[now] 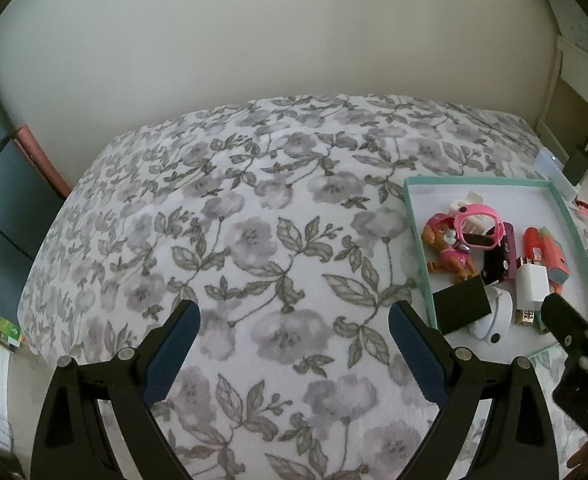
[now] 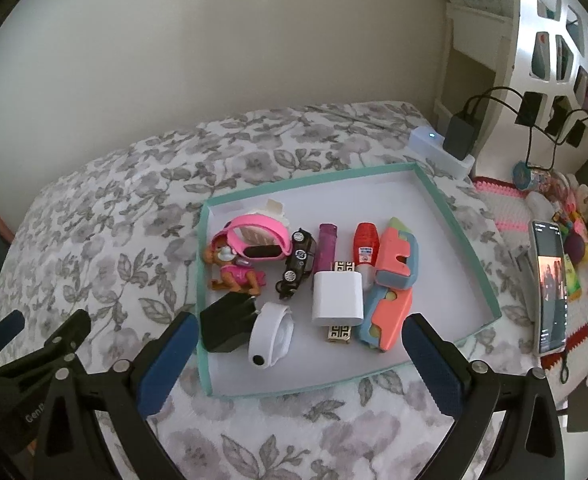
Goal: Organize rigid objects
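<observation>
Toys in tray [image 2: 489,280] on floral bedspread [image 1: 254,200]

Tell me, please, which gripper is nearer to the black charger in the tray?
Right. The right gripper hangs open just in front of the black charger; the left gripper is off to its left over the bedspread.

- Left gripper [image 1: 294,344]: jaws spread wide, nothing between them; black arms rise from the lower corners of its own view, blue pads [image 1: 170,360] facing inward. Also visible at the lower left edge of the right wrist view.
- Right gripper [image 2: 299,354]: jaws spread wide, holding nothing; blue pads [image 2: 433,364] face inward. Part of its body shows at the lower right edge of the left wrist view.
</observation>
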`<state>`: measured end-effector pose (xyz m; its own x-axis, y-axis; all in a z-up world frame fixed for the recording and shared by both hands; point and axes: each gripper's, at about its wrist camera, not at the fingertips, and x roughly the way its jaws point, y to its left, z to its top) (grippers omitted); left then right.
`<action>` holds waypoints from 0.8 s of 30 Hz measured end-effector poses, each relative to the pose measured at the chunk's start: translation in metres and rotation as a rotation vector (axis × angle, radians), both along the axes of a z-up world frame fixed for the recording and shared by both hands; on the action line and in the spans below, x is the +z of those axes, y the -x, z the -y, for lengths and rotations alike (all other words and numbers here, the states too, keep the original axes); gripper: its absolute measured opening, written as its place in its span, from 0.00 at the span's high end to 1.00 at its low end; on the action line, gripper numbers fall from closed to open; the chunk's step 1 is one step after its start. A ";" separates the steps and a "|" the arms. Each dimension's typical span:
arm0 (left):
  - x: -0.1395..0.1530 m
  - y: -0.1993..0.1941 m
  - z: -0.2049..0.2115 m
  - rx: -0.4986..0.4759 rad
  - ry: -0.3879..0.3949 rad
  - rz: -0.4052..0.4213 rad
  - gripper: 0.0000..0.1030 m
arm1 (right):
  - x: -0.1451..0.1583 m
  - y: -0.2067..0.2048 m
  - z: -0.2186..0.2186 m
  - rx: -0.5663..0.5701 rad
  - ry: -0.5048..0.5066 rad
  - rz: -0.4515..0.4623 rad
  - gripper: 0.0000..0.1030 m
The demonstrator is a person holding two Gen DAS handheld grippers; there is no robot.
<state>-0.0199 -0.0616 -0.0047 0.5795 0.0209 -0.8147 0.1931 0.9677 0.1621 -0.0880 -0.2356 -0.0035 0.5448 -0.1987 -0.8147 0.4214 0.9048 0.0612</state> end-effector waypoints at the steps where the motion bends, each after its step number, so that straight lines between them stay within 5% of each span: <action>1: 0.000 0.000 -0.002 0.008 0.002 -0.002 0.07 | 0.000 0.001 -0.002 0.004 0.009 -0.005 0.00; 24: -0.002 0.000 -0.021 0.089 0.020 -0.043 0.07 | -0.002 0.008 -0.014 0.024 0.035 -0.026 0.00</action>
<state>-0.0199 -0.0410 -0.0066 0.5405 0.0539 -0.8396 0.1127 0.9843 0.1357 -0.0957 -0.2213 -0.0051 0.5286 -0.2145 -0.8213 0.4003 0.9162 0.0183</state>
